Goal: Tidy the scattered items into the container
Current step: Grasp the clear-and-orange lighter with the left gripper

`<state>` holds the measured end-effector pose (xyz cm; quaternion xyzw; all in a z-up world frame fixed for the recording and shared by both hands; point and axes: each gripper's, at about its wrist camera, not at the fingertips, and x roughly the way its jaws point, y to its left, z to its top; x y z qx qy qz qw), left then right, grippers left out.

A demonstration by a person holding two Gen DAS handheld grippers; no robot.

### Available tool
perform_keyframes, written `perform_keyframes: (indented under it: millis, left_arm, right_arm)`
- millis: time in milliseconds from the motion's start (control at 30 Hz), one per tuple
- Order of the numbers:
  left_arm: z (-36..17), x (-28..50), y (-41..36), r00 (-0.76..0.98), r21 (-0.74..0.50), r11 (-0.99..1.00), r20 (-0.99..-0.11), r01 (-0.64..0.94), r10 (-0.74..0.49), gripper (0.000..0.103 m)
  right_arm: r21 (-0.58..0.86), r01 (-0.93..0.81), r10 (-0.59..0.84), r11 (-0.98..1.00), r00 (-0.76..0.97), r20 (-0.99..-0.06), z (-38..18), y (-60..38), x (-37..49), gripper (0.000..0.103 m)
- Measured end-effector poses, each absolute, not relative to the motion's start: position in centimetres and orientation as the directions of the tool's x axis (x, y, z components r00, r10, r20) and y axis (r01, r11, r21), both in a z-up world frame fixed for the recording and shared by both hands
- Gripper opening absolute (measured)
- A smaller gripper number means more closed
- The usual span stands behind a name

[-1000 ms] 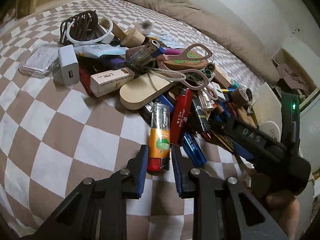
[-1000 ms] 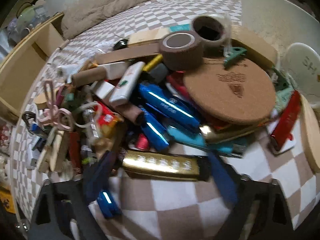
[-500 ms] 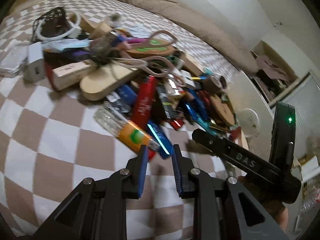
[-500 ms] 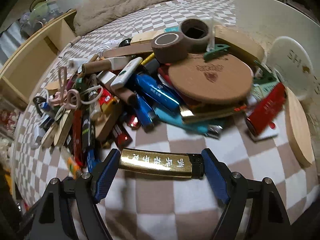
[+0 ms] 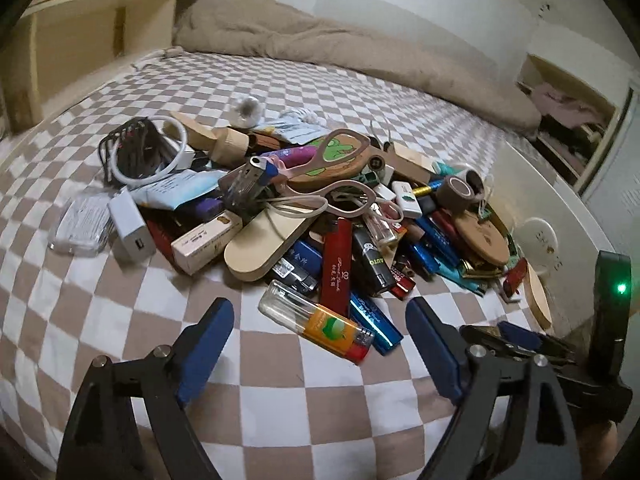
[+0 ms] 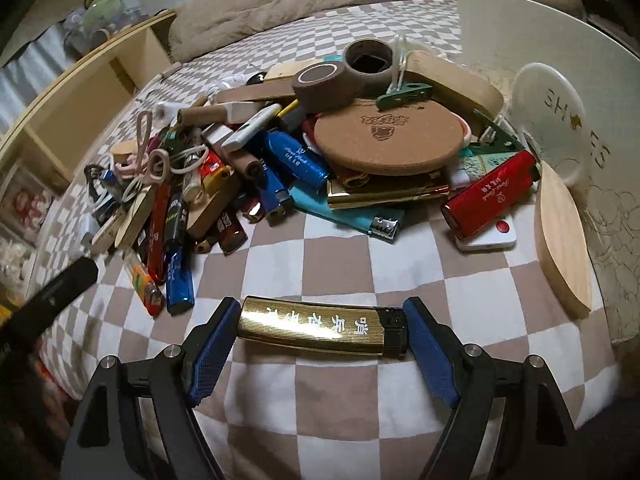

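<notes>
Because the right hand-held gripper pinches the gold ribbed lighter end to end above the bed's near edge, it looks ready for carrying, while the left hand-held gripper hovers spread wide before the clear orange-labelled lighter.

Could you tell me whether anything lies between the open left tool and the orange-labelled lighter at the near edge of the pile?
Nothing visible does. The left tool is open, and only bare checkered bedsheet separates it from the orange-labelled lighter. A blue lighter lies tight along its right side and could crowd the grasp.
</notes>
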<state>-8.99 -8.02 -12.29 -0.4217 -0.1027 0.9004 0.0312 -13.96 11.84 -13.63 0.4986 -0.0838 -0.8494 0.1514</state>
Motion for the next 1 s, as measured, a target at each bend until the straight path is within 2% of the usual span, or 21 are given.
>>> perform_keyframes:
  millis: [133, 300, 467, 600, 1000]
  left_arm:
    - [-12.7, -10.6, -7.5, -0.574, -0.157, -0.985, -0.802, -0.068, 0.167, 0.088]
    - [-13.7, -12.1, -6.6, -0.52, -0.022, -0.99, -0.849, -0.139, 0.092, 0.088]
    - [-15.2, -12.8, -5.9, -0.454, -0.014, -0.98, -0.885, -0.198, 0.104, 0.088]
    - [-16.3, -13.1, -5.2, -0.418, 0.041, -0.975, -0.907, -0.217, 0.055, 0.088]
    - [-16.0, -12.8, -5.5, -0.444, 0.064, -0.975, -0.895, -0.212, 0.038, 0.084]
  right_arm:
    - [0.336, 0.191, -0.387, -0.922, -0.446, -0.807, -13.7, 12.6, -14.2, 0.083]
    - [0.351, 0.195, -0.402, -0.916, -0.449, -0.798, -13.9, 13.3, -13.5, 0.083]
    - [0.327, 0.206, -0.387, -0.922, -0.459, -0.8, -14.1, 13.0, -13.1, 0.083]
    - [0.275, 0.218, -0.348, -0.936, -0.474, -0.809, -14.3, 12.3, -13.0, 0.083]
    - [0.261, 0.224, -0.34, -0.939, -0.485, -0.805, -14.5, 12.1, -12.9, 0.083]
